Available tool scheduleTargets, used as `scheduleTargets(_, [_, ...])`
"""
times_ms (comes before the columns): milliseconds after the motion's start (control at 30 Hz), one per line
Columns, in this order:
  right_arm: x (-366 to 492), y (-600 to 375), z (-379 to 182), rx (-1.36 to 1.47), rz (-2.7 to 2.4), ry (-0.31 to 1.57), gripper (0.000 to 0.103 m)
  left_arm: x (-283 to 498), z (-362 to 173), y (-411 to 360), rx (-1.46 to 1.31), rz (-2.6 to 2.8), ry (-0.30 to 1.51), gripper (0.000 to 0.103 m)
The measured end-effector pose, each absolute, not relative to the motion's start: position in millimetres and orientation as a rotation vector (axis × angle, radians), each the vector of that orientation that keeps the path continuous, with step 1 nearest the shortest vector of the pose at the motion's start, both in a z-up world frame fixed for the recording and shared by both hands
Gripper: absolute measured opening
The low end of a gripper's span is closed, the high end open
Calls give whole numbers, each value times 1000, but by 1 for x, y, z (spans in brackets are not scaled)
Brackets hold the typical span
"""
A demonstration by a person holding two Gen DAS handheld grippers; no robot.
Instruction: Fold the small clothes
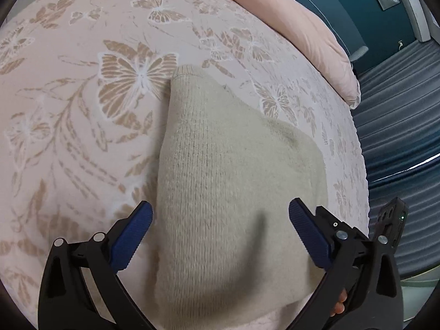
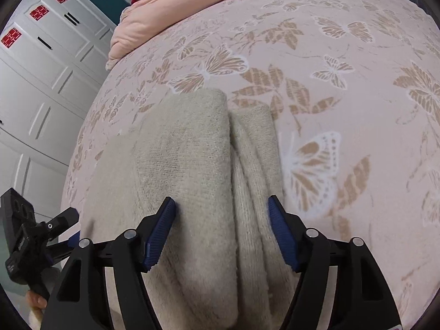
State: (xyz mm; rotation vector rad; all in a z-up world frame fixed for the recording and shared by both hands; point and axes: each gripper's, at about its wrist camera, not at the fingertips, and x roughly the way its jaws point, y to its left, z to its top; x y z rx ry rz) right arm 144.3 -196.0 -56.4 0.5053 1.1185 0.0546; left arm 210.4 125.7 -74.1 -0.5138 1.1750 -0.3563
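Both hand-held grippers [image 1: 220, 217] [image 2: 221, 210] spread wide over beige knit [image 1: 228, 181].

Lots of bare bed [image 1: 82, 137] on the left of the sweater [image 1: 220, 178], flat and free to pass. More bare bed on the right of the sweater too, out past the butterfly print. Blocked at the far end by a fat pink quilt [image 1: 316, 27]. Crowded at the near left edge: left gripper [image 2: 64, 227] close beside right gripper [image 2: 222, 206]. Wide open jaws on both, with only soft sweater between.
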Motion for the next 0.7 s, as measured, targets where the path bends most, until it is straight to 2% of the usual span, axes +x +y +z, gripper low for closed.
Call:
scheduleTargets(33, [148,-193,-58,484,66,1123,21,215,-80,122,-505,-352,1190,81])
scheduleTargets(67, [151,-191,-55,485,86,1115,20,219,-82,118,-482,-340,1201,70])
scheduleTargets(167, [138,-199,-14,537,155,944,18,222,-63,103,-408,-397,1131,55])
scheduleTargets(200, [132,-204,-2,542,152,898,18,222,-56,97,-374,-423,1107,53])
scheduleTargets(267, [131,-214,-7,523,102,893,21,227,-49,86,-312,-446,1080,55])
scheduleTargets(300, [139,-218,-28,509,74,969,24,230,-52,79,-277,-429,1095,57])
scheduleTargets(367, [148,-227,-73,573,56,1156,29,237,-66,72,-219,-381,1154,66])
scheduleTargets(433, [132,-237,-63,652,75,1078,40,230,-66,76,-205,-355,1149,68])
scheduleTargets(500, [118,-240,-49,651,84,1052,61,215,-57,88,-233,-345,1130,71])
scheduleTargets(533, [112,-240,-46,644,99,1049,64,205,-53,96,-266,-335,1128,75])
scheduleTargets(567, [108,-238,-47,632,115,1056,68,195,-51,104,-309,-325,1125,84])
scheduleTargets(633, [108,-232,-60,613,136,1114,70,175,-53,117,-400,-327,1125,92])
scheduleTargets(700, [115,-227,-80,625,140,1171,73,158,-66,125,-503,-317,1161,93])
